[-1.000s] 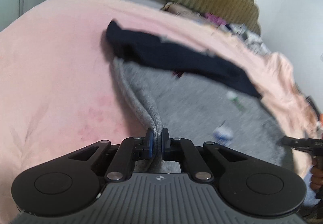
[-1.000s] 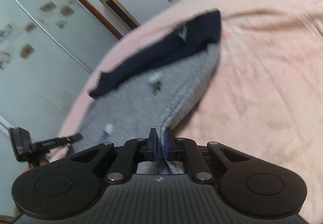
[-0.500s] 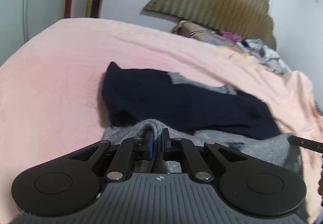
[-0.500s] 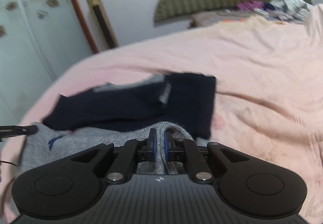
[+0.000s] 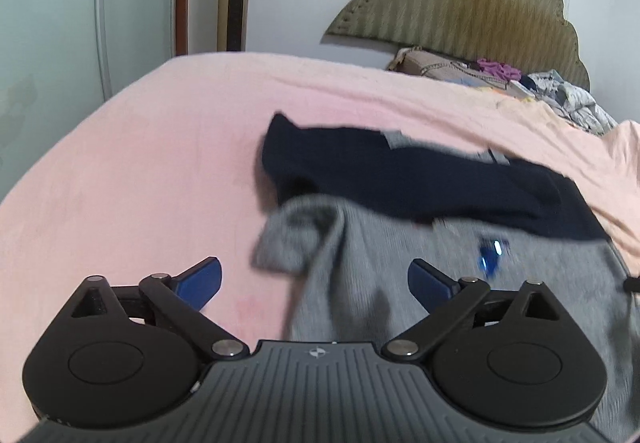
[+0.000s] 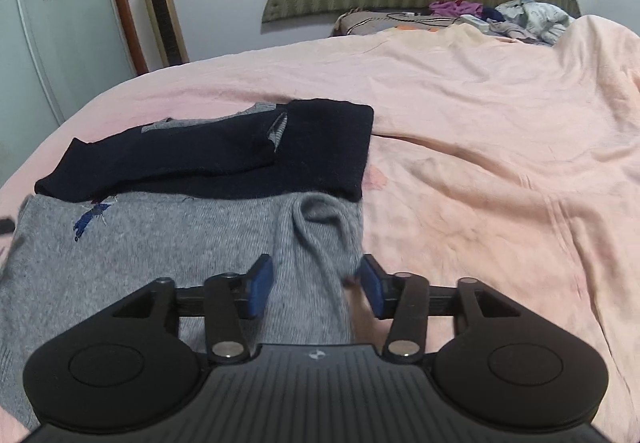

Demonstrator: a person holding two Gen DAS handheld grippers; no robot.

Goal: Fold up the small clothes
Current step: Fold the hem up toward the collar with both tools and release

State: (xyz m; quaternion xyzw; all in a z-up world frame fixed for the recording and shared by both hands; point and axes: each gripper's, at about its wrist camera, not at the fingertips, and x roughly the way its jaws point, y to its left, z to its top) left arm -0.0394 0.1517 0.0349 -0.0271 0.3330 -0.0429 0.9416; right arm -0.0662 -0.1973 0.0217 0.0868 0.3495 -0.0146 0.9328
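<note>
Lying folded on the pink bed [image 6: 480, 131], the grey sweater [image 6: 140, 243] with its navy part [image 6: 240, 159] rests free between both grippers, the left [image 5: 314, 279] spread wide and the right [image 6: 316, 283] parted astride its edge.

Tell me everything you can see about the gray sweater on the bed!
The gray sweater looks like soft, fuzzy knit. It lies mostly flat on the pink blanket, with a small blue stitched picture on it. A dark navy part lies across its far end. One near edge is bunched into a loose, rumpled fold between the open fingers of the right tool. The left tool is open too, and neither tool grips it.
</note>
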